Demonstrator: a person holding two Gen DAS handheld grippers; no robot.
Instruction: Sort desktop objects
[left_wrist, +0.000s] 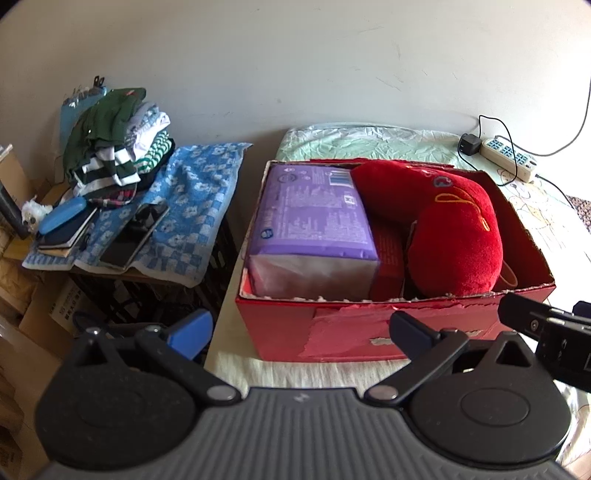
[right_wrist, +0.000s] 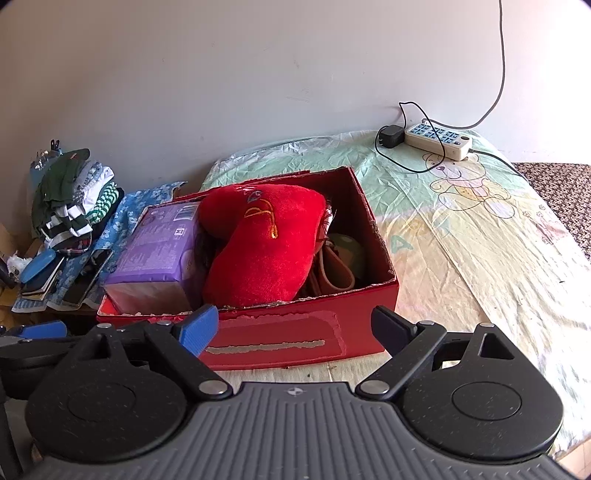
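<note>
A red cardboard box (left_wrist: 332, 332) (right_wrist: 295, 332) stands on the bed. In it lie a purple tissue pack (left_wrist: 310, 218) (right_wrist: 159, 247), a red plush pillow (left_wrist: 443, 229) (right_wrist: 266, 243) and, in the right wrist view, a brown strap item (right_wrist: 332, 269) and a green object (right_wrist: 351, 251). My left gripper (left_wrist: 301, 332) is open and empty, just in front of the box's front wall. My right gripper (right_wrist: 293, 330) is open and empty, also in front of the box; it shows at the right edge of the left wrist view (left_wrist: 546, 332).
A side table with a blue patterned cloth (left_wrist: 192, 206) holds a clothes pile (left_wrist: 114, 147), a blue case (left_wrist: 61, 218), notebooks (left_wrist: 66, 236) and a phone (left_wrist: 133, 236). A power strip (right_wrist: 439, 140) with charger and cables lies on the bedsheet (right_wrist: 480, 229). Cardboard boxes (left_wrist: 55, 310) stand at the left.
</note>
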